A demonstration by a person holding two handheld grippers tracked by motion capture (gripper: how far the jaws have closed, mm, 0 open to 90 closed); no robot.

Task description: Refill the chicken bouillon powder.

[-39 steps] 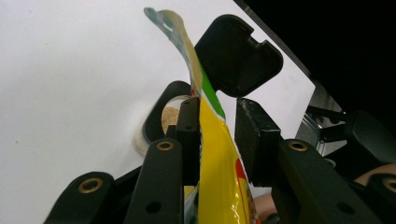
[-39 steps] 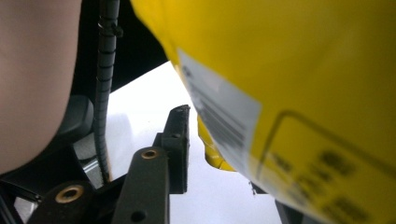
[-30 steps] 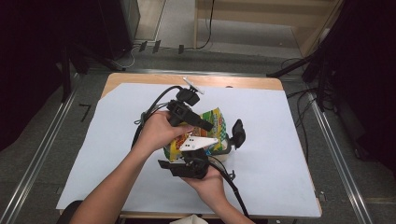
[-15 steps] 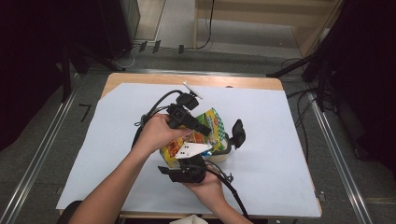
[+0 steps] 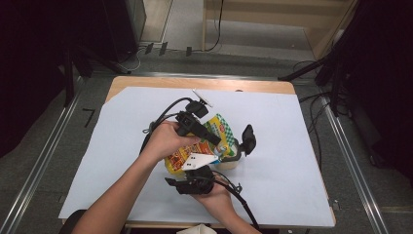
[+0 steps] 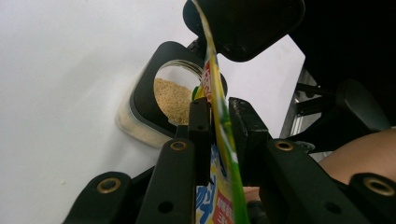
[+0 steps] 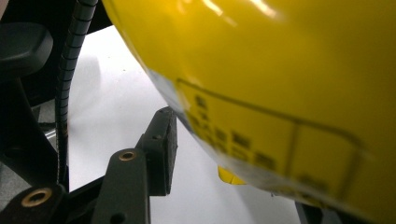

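My left gripper is clamped on the top edge of the bag, its jaws having just been closing further with the thin film between the pads. This grip keeps the bag's mouth tilted over the jar, so the contents fall into the opening and not onto the paper sheet.

My right gripper sits on the side of the bag away from the jar, under its bottom end. Its jaws have just been opening; one pad stands clear of the yellow film, so I judge that it supports the bag and does not pinch it.

The jar stands on the sheet just beyond the bag's mouth, already holding some tan grain. Its hinged black lid is swung back on the far side of the jar, clear of the pour.
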